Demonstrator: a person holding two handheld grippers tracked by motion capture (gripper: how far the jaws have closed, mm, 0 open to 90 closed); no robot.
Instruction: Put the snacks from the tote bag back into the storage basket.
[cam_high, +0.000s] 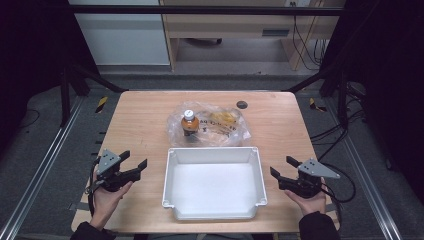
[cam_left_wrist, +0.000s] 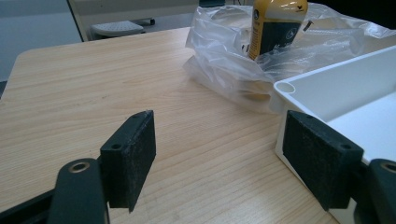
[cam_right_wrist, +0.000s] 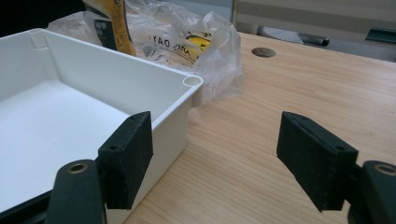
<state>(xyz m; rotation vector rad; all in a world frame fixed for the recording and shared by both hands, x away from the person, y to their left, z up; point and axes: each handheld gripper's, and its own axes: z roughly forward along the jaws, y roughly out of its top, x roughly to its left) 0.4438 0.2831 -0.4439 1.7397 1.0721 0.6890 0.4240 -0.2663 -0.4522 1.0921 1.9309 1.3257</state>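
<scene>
Orange bottle (cam_high: 189, 123) in clear bag (cam_high: 220, 125)

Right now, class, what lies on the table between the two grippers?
In the high view, the white bin sits between the left gripper and the right gripper, both open. Bare wood separates each gripper from the bin's sides.

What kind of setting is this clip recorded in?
Probably a lab or office data-collection station: a wooden table framed by black metal struts, loose cables on the floor, office furniture behind, and a person holding the left gripper and right gripper.
</scene>
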